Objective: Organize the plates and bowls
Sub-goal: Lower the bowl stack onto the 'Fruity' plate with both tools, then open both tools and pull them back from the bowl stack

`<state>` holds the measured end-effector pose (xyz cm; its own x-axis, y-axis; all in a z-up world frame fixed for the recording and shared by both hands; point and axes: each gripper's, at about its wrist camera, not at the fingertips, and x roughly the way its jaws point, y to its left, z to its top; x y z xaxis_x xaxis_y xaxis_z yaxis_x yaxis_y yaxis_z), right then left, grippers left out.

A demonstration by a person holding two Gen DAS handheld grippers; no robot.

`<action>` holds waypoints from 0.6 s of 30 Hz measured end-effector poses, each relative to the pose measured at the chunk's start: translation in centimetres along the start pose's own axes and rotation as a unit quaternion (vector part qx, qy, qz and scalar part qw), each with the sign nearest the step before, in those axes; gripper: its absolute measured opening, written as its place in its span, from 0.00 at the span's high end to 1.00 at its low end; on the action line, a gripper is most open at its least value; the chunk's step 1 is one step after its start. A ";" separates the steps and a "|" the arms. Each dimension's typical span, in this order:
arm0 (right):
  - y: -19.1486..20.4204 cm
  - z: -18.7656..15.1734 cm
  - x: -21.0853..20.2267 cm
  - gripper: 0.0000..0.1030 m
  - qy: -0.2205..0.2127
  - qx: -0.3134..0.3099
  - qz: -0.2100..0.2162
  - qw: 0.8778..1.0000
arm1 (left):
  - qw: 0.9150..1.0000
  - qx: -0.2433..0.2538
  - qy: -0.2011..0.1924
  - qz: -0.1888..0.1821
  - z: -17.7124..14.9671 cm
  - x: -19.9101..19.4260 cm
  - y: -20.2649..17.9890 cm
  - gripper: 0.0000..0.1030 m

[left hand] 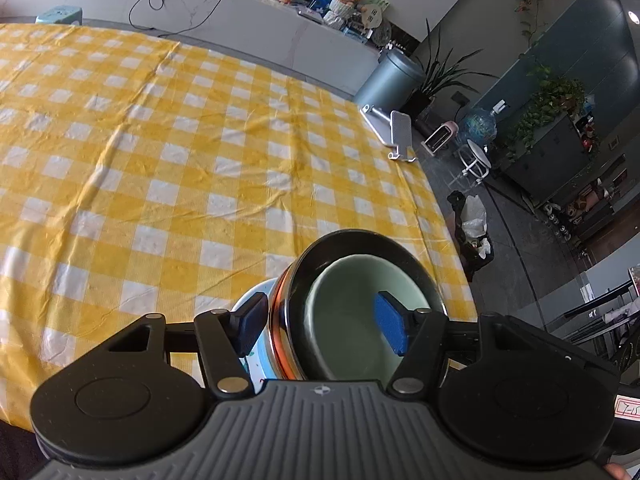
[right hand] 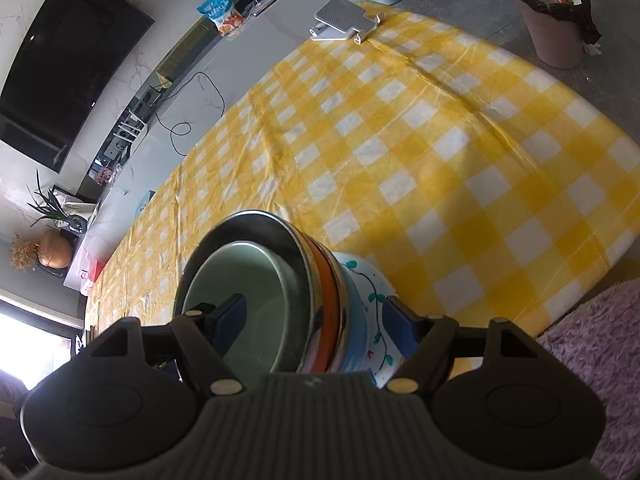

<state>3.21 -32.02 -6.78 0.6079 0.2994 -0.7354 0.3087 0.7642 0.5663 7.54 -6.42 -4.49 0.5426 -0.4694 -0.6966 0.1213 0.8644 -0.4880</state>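
Yellow-and-white checked tablecloth [left hand: 168, 152], wrinkled; phone stand [left hand: 396, 132] at far right corner, grey bin [left hand: 388, 80] beyond on dark floor. Nested bowls [left hand: 352, 320] on a patterned plate [right hand: 376, 300] at near edge. Left gripper [left hand: 320, 324] and right gripper [right hand: 316, 320] both wide, straddling the bowl walls, pads not pressing.

stack: small bowl [left hand: 352, 328] nested in steel bowl [left hand: 360, 248], on plate [right hand: 368, 280], at surface [left hand: 200, 140] near edge | phone stand [left hand: 394, 132] far corner | waste bin [right hand: 554, 28] on floor beyond
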 end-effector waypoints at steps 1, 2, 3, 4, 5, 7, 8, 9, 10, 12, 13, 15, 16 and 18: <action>0.2 0.0 -0.5 0.28 -0.008 -0.004 -0.001 1.000 | 1.000 0.007 -0.011 0.000 0.1 -0.8 -0.3 0.30; 0.5 -0.1 -1.3 0.28 -0.019 -0.011 -0.002 1.000 | 1.000 0.015 -0.023 0.000 0.1 -1.5 -0.7 0.30; 0.8 -0.1 -1.9 0.28 -0.030 -0.018 -0.003 0.999 | 0.999 0.024 -0.035 0.000 0.2 -2.2 -1.0 0.30; 1.1 -0.2 -2.6 0.28 -0.040 -0.025 -0.005 0.999 | 0.998 0.032 -0.045 0.000 0.1 -2.9 -1.3 0.30; 1.5 -0.4 -3.3 0.27 -0.051 -0.033 -0.005 0.998 | 0.997 0.045 -0.060 0.001 0.0 -3.8 -1.8 0.30; 2.3 -0.9 -5.0 0.25 -0.079 -0.054 -0.004 0.995 | 0.993 0.070 -0.090 0.003 -0.3 -5.4 -2.6 0.30; 2.8 -1.2 -5.8 0.22 -0.095 -0.067 -0.004 0.993 | 0.991 0.084 -0.104 0.005 -0.5 -6.1 -3.1 0.30; 3.2 -1.5 -6.6 0.21 -0.109 -0.078 -0.005 0.991 | 0.989 0.097 -0.115 0.008 -0.8 -6.8 -3.5 0.30; 3.6 -1.9 -7.4 0.21 -0.121 -0.088 -0.005 0.989 | 0.986 0.109 -0.126 0.012 -1.0 -7.4 -3.9 0.30; 4.4 -2.7 -8.9 0.21 -0.146 -0.111 -0.002 0.983 | 0.979 0.137 -0.148 0.016 -1.7 -8.6 -5.0 0.30; 4.7 -3.0 -9.6 0.21 -0.156 -0.120 0.000 0.980 | 0.976 0.148 -0.158 0.017 -2.0 -9.1 -5.4 0.30; 5.2 -3.9 -11.1 0.20 -0.182 -0.141 0.000 0.973 | 0.968 0.171 -0.184 0.026 -2.8 -10.3 -6.2 0.30; 5.4 -4.2 -11.7 0.19 -0.193 -0.149 0.000 0.970 | 0.962 0.186 -0.198 0.030 -3.1 -10.9 -6.6 0.30; 5.7 -5.2 -13.1 0.18 -0.220 -0.170 0.000 0.960 | 0.951 0.209 -0.224 0.044 -3.9 -11.9 -7.5 0.30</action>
<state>-6.78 -28.63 4.21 0.8817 0.0856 -0.4639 0.0973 0.9293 0.3564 -3.07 -7.96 5.42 0.8544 -0.3492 -0.3848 0.3285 0.9367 -0.1208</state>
